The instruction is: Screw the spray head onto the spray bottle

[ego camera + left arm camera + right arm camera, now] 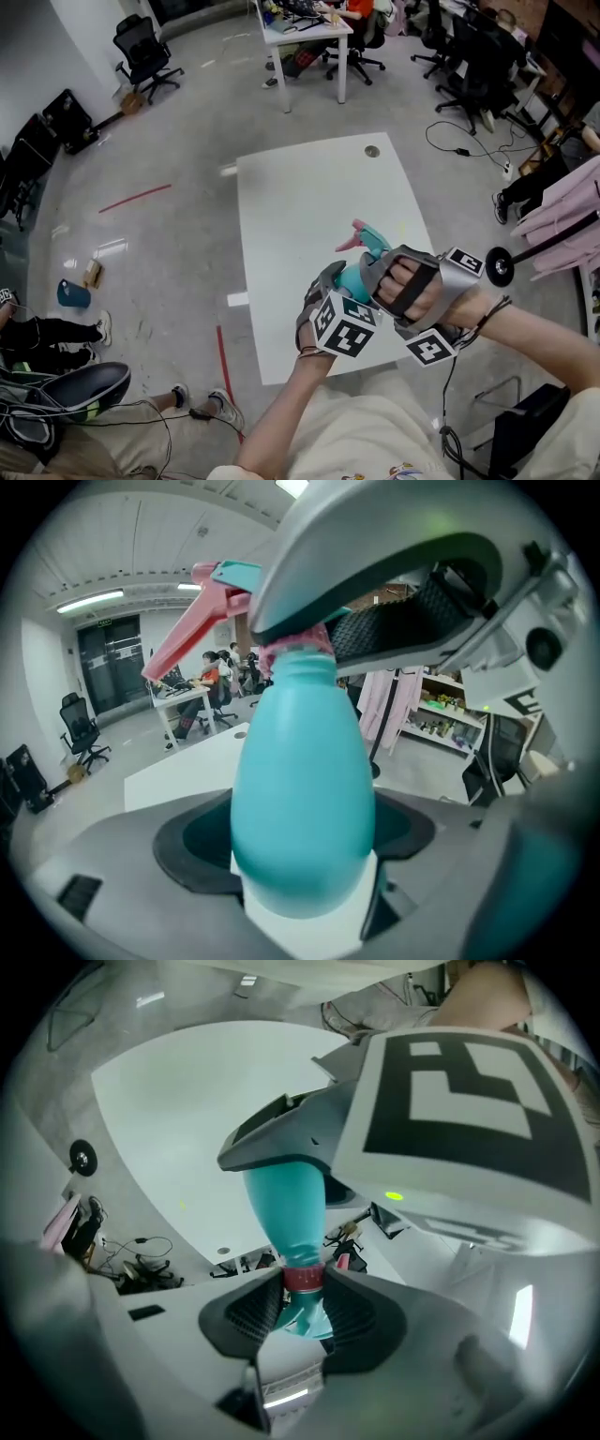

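While both grippers hold the assembly in the air above the white table [309, 197], the spray head [367, 240] sits on the neck of the spray bottle [300, 789]. The threading step appears to be in hand.

**Grip status**
1. Left gripper [345, 281]: jaws set wide and clamped on the teal body of the bottle, 1 pad on each flank. It serves as the fixed holder.
2. Right gripper [302, 1288]: jaws closed on the spray head at its pink collar [302, 1277], with the ribbed pads touching it on both sides. The pink trigger [187, 635] projects beyond the collar.

**Procedure, judged from this position**
- Hold the body without rotation; all turning should come from the right wrist.
- Align the collar axis with the bottle neck before each turn. A tilted head is likely to cross-thread.
- Grip the collar only. Load on the trigger would lever the head sideways.
- At the limit of wrist roll, part the right jaws, return, re-grip and repeat.
- Apply moderate clamp force on the body. It looks like thin plastic and may deform or slip under a hard squeeze.
- The pads hide the joint, so seating cannot be confirmed by sight. Stop when turning resistance rises firmly.
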`<state>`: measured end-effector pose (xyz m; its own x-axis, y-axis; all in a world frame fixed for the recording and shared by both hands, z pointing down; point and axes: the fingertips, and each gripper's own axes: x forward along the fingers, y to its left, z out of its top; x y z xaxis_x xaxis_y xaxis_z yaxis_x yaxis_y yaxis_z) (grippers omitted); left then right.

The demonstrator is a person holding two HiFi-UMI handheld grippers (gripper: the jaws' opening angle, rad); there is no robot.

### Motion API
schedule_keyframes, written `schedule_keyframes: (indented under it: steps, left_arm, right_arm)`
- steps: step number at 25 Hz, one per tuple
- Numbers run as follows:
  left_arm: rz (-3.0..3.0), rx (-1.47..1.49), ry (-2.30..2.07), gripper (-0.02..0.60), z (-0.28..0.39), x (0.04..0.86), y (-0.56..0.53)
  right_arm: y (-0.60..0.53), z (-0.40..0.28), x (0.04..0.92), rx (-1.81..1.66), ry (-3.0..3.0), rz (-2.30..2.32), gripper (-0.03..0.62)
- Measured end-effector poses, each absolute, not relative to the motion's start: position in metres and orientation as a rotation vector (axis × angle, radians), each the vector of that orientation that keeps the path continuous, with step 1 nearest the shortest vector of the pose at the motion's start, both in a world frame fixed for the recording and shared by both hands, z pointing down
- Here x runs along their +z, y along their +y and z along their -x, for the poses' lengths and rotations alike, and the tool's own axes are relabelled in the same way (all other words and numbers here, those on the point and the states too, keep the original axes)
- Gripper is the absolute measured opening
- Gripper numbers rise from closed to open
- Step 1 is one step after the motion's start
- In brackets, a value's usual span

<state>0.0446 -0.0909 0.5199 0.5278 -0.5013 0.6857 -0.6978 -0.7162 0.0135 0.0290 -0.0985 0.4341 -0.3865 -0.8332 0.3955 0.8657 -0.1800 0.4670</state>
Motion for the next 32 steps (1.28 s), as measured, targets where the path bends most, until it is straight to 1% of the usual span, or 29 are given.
schedule_keyframes:
  steps: [12,19,23,26,29,32]
  left_arm:
    - [-2.501,0.879,-1.038,0.405,-0.033,0.517,-0.100]
    - [-2.534,0.792,-1.050,0.405,-0.040,0.503,-0.100]
    - [-2.550,0.776,-1.055,0.405,-0.040,0.499,-0.101]
    - [-2.563,0.755,-1.058,0.405,-0.038,0.496,-0.100]
    - [-2.584,0.713,-1.058,0.405,-0.036,0.490,-0.096]
    - [-2.618,0.667,-1.062,0.405,-0.037,0.475,-0.094]
  right_arm:
    - [-0.089,-0.017,0.415,-1.748,-0.983,-0.062,0.147]
    - [-0.077,-0.013,0.390,-1.759,-1.095,-0.146,0.147]
    - [-0.071,-0.011,0.366,-1.698,-1.261,-0.255,0.147]
    - [-0.074,-0.015,0.352,-1.512,-1.511,-0.388,0.147]
    - [-0.076,-0.022,0.344,-1.144,-1.890,-0.534,0.147]
    - [-0.078,-0.032,0.328,-0.751,-2.257,-0.559,0.147]
